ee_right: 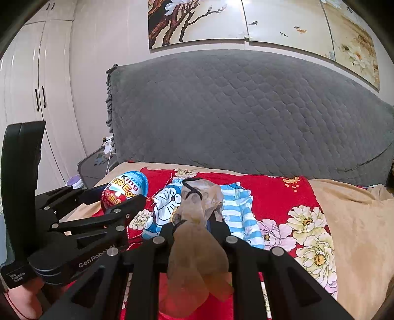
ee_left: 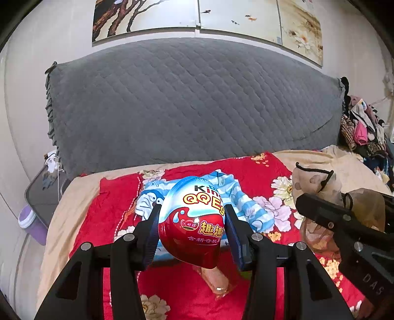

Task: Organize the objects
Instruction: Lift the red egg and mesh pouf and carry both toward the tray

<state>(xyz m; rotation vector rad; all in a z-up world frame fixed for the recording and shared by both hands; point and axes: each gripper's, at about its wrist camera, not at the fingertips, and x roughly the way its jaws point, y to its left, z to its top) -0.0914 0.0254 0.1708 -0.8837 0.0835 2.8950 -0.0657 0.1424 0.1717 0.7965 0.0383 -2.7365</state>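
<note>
Sitting low in the centre of the left wrist view, a glossy red, white and blue egg-shaped toy package (ee_left: 193, 221) with printed lettering is pinched between the two blue-padded fingers (ee_left: 152, 236) of the left gripper (ee_left: 193, 233), one pad on each flank, and it is held clear above the bed. In the right wrist view the same egg shows at centre left.

To its right, at the right edge of that view, the right gripper (ee_right: 197, 229) has its fingers pressed together on a thin, translucent brownish plastic bag (ee_right: 197, 248) with a black drawstring (ee_right: 193, 189); the bag bunches up between them and droops below.

Beneath both lies a red blanket with large white and pink flowers (ee_left: 187, 290), and on it a blue-and-white striped child's garment with a cartoon cat print (ee_right: 170, 199), spread flat in the middle of the frame. A tan bedsheet (ee_right: 357, 221) shows around the blanket. Behind, a grey quilted headboard cover (ee_left: 184, 103) fills the upper middle, with painted wall panels (ee_left: 221, 17) above. White wardrobe doors (ee_right: 29, 86) stand at upper left of the right wrist view, and a pile of mixed clothes (ee_left: 364, 125) sits at the right edge of the left wrist view.
</note>
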